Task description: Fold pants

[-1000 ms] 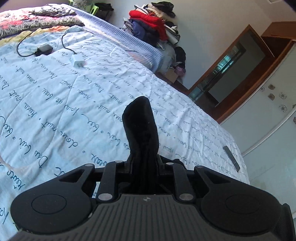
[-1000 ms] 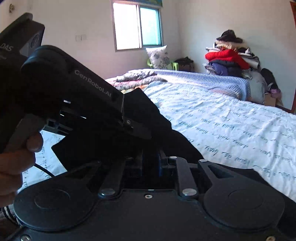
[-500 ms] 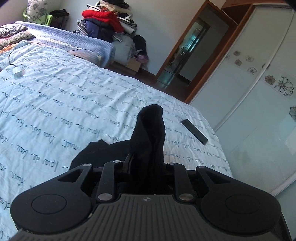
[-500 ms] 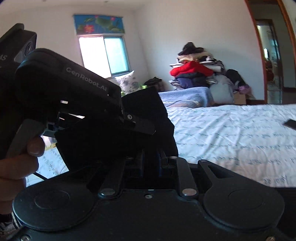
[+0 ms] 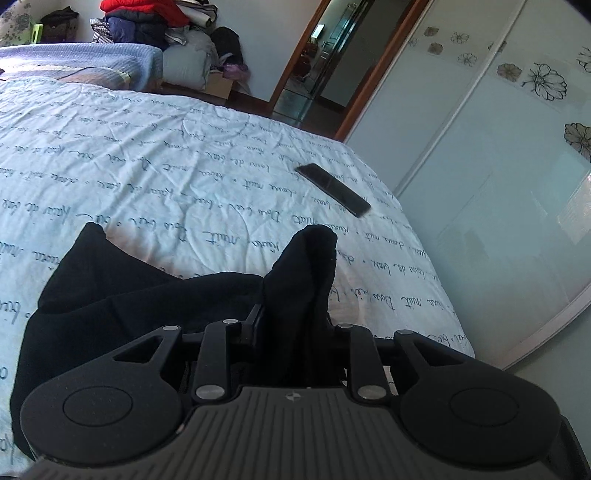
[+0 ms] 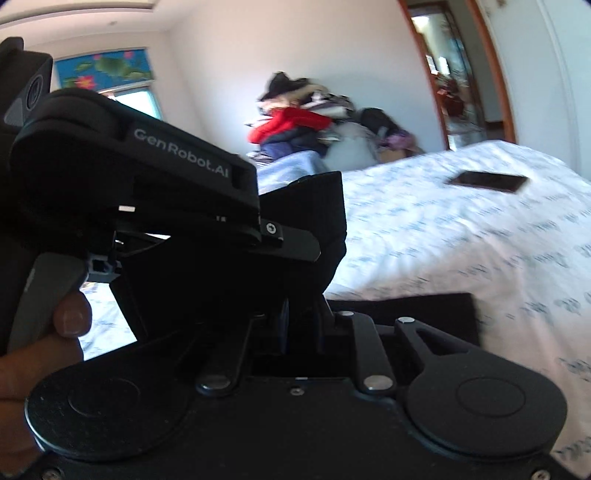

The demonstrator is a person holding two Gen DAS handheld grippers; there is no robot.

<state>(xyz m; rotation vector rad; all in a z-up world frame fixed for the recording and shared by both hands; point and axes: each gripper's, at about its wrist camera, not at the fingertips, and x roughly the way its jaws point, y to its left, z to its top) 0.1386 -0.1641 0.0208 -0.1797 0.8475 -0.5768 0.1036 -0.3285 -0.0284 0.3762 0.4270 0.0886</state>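
a home bedroom: a wide bed (image 5: pixel 184 155) under a pale blue quilt printed with handwriting, a heap of clothes (image 5: pixel 147 22) piled against the far wall, a wardrobe (image 5: pixel 498 147) with flower-patterned sliding doors, a wood-framed doorway (image 5: pixel 325 62), a window (image 6: pixel 136 103) with a floral blind, and a phone (image 5: pixel 332 189) on the quilt.

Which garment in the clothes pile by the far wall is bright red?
The red jacket, lying near the top of the clothes pile. The garments around it are dark blue, black or pale.
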